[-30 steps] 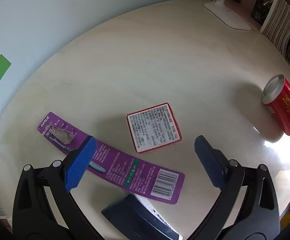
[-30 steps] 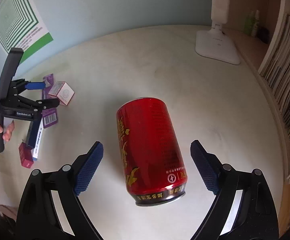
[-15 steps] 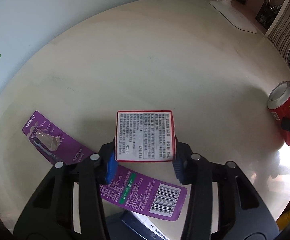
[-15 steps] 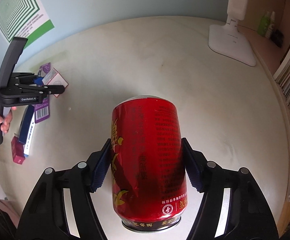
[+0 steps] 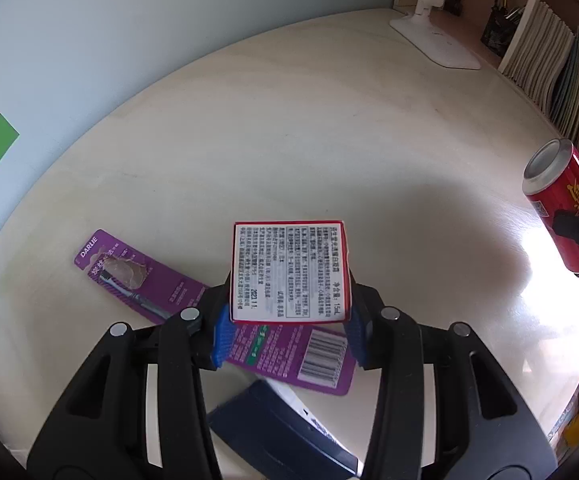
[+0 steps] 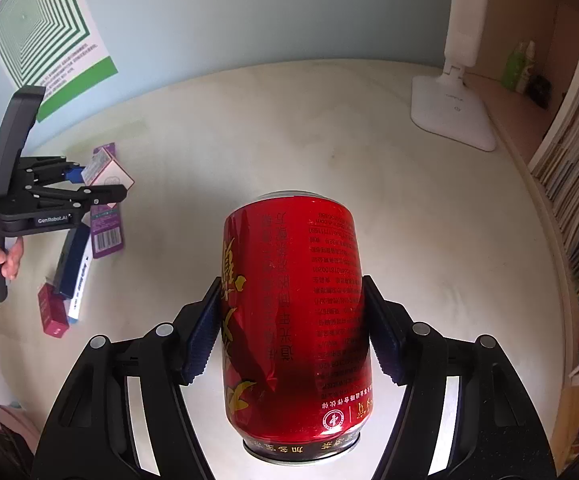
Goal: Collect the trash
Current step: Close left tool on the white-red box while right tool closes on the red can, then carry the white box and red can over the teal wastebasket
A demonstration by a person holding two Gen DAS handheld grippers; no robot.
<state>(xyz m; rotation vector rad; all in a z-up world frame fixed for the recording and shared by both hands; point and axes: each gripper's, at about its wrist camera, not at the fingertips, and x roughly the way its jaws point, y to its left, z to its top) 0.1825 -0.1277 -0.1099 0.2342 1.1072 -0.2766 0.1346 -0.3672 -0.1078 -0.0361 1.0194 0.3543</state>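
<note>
Two grips: left gripper (image 5: 287,330) clamps small box (image 5: 289,272), right gripper (image 6: 291,334) clamps can (image 6: 295,320).

The box (image 5: 289,272) is covering the middle of the purple card (image 5: 137,276) behind the left gripper (image 5: 287,334). The can (image 6: 295,320) is hiding the table (image 6: 289,136) between the right gripper's (image 6: 289,332) fingers. The can's small print is blurring.

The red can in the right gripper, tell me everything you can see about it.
The red can is a glossy metal drink can with gold characters and fine printed text. It looks slightly dented on one side. The right gripper clamps its middle between both blue pads, silver rim toward the camera, far end pointing away. In the left wrist view it hangs tilted above the pale table, touching only the pads.
</note>
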